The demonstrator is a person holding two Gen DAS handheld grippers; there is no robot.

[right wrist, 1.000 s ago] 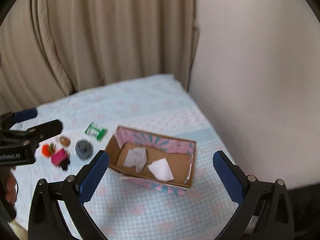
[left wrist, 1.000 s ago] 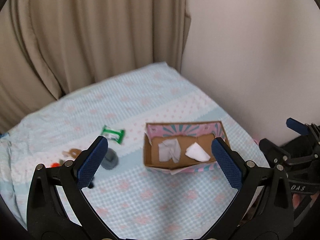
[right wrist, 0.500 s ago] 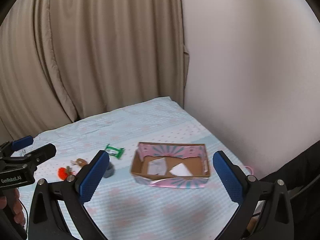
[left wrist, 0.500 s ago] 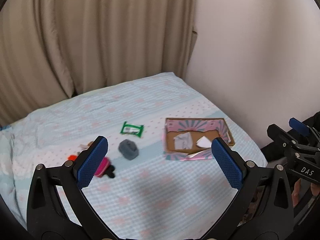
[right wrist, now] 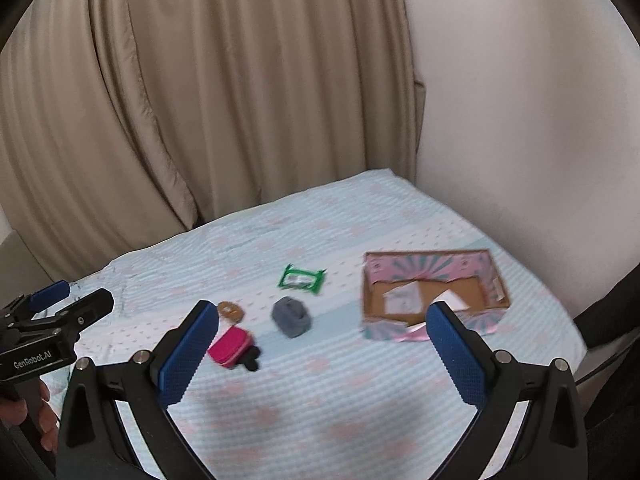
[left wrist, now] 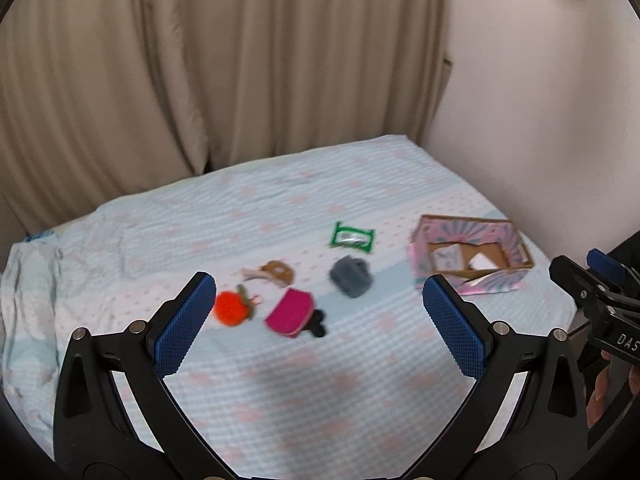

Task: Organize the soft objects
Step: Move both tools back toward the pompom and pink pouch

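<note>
Soft items lie on a light blue bedspread [left wrist: 320,380]: an orange pom-pom [left wrist: 232,307], a magenta pouch [left wrist: 290,312] [right wrist: 230,347], a grey bundle [left wrist: 351,276] [right wrist: 291,316], a green packet [left wrist: 352,237] [right wrist: 302,278] and a brown item [left wrist: 276,272] [right wrist: 230,311]. A pink cardboard box [left wrist: 472,258] [right wrist: 432,294] with white paper pieces inside sits at the right. My left gripper [left wrist: 316,320] is open and empty above the bed, short of the items. My right gripper [right wrist: 320,348] is open and empty too.
Beige curtains [left wrist: 200,80] hang behind the bed. A pale wall [left wrist: 540,100] runs along its right side. The bed's right edge lies just past the box.
Both grippers have pulled back and up from the box. The view has swung left, so the loose items now show in the middle. Both stay open.
</note>
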